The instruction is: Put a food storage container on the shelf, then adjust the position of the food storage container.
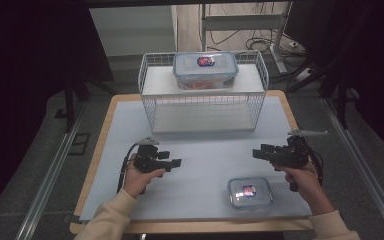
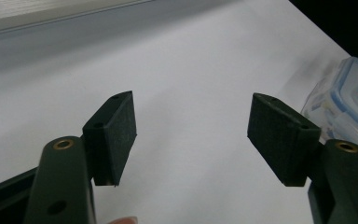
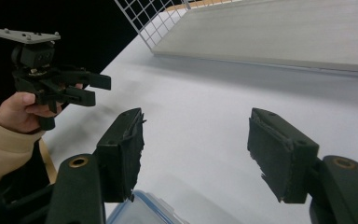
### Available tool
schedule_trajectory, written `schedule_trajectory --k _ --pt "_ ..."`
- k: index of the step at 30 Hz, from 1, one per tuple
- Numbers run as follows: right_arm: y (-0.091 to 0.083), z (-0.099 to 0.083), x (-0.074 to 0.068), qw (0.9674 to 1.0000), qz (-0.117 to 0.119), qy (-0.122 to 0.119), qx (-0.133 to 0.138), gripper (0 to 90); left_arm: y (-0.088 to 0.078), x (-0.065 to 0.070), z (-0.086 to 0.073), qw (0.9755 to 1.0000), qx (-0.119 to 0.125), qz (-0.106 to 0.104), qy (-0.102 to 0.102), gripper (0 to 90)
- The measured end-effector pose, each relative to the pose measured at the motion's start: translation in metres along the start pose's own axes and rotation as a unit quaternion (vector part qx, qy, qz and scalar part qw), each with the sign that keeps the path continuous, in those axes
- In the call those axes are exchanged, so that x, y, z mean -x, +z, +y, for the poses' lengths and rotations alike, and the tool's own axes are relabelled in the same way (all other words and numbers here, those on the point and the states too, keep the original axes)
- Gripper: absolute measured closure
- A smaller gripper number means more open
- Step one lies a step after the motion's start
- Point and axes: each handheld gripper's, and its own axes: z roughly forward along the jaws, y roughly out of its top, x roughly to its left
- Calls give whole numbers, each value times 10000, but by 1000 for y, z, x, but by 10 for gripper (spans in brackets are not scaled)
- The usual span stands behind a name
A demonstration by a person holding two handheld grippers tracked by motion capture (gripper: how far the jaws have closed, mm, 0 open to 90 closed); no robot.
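A clear lidded container [image 1: 250, 192] with a red and blue label lies on the pale mat near the front right; its corner is at the right edge of the left gripper view [image 2: 349, 98] and at the bottom of the right gripper view [image 3: 140, 211]. A second, larger lidded container [image 1: 205, 70] with orange contents stands on top of the wire rack [image 1: 150, 107]. My left gripper [image 1: 172, 158] hovers over the mat at the left, pointing right, open with nothing between its jaws [image 2: 193, 126]. My right gripper [image 1: 260, 151] sits just behind the near container, pointing left, open and empty [image 3: 196, 140].
The white wire rack has a lower shelf [image 3: 279, 32] open toward me at the back of the mat. The table's wooden edge [image 1: 100, 145] frames the mat. Beyond the table lie cables and a metal frame [image 1: 275, 35].
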Motion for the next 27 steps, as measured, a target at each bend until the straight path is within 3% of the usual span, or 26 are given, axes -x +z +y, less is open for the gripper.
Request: schedule_trajectory --k 10,13,14,15,16,19,21,27 --pt "-19 -20 -4 9994 -252 -205 -88 481 3 -3 -5 9999 -93 77 8 306" --pt "-25 -28 -6 9985 -408 -338 -162 617 3 -2 -6 9999 -113 83 16 305" --pt "-25 -28 -6 9985 -408 -338 -162 617 3 -2 -7 9999 -119 80 18 305" --pt "-29 -33 -9 9976 -465 -475 -217 693 3 -2 -7 9999 -129 83 18 304" --pt "-29 -33 -9 9976 -465 -475 -217 693 3 -3 -8 9998 -153 95 10 304" --pt "-37 -46 -16 9949 -600 -729 -364 837 4 -5 -10 9998 -184 117 -4 302" --pt "-40 -53 -18 9938 -641 -809 -421 880 4 -6 -10 9998 -172 117 -12 303" --pt "-52 -80 -25 9914 -680 -947 -602 894 4 -6 -10 9998 -174 102 -6 303"
